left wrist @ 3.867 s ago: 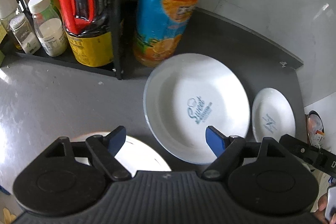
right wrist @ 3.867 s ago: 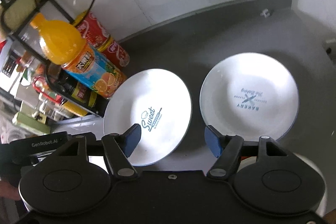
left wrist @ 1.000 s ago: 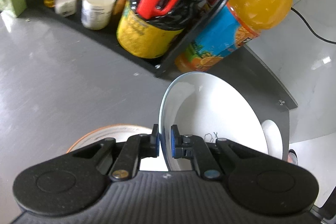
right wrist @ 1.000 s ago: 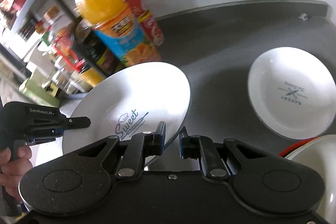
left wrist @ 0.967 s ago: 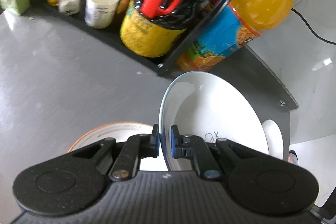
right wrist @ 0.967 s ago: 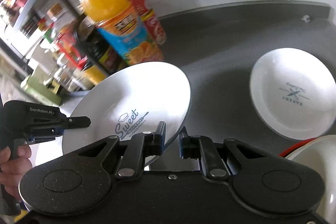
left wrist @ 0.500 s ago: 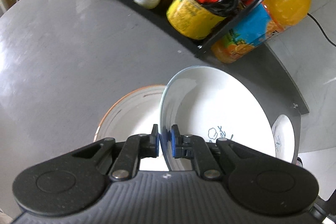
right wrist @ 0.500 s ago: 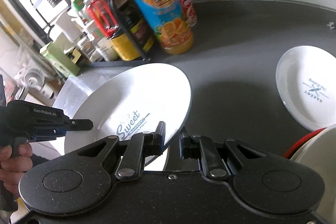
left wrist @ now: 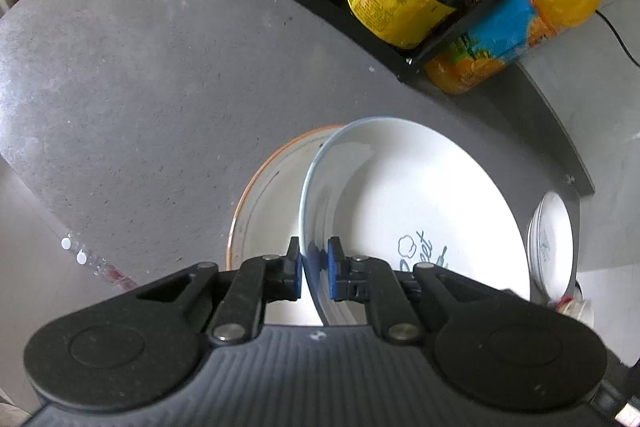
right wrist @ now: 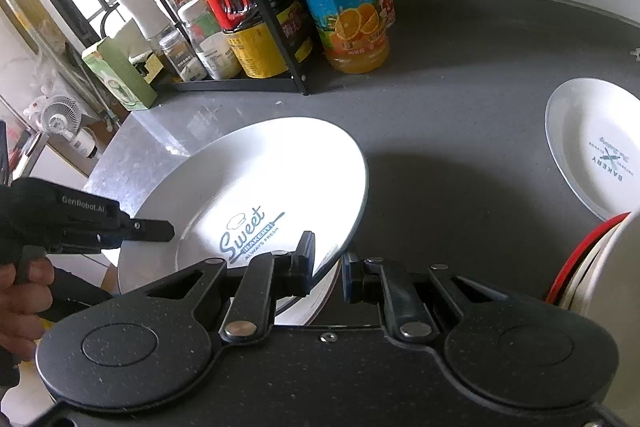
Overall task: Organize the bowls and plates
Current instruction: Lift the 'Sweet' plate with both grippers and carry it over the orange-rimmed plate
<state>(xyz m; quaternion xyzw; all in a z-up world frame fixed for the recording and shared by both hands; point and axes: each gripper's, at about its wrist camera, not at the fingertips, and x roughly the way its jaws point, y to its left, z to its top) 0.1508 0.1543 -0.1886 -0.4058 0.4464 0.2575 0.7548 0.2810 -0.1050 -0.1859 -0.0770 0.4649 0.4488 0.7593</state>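
Both grippers are carrying the Sweet plate (left wrist: 420,203) across: left gripper (left wrist: 313,269) and right gripper (right wrist: 326,263) clenched on opposite rims, now hovering lower-centre over the orange-rimmed plate (left wrist: 264,195), nearly stacking.

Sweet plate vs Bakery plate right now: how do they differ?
Pose: the Sweet plate is tilted and off the counter; the Bakery plate lies flat on it.
Grip: the left gripper and right gripper each clamp the Sweet plate's rim; nothing touches the Bakery plate.
Print: the Sweet plate shows a script logo, the Bakery plate block letters with a cross.
Both are white with blue print.
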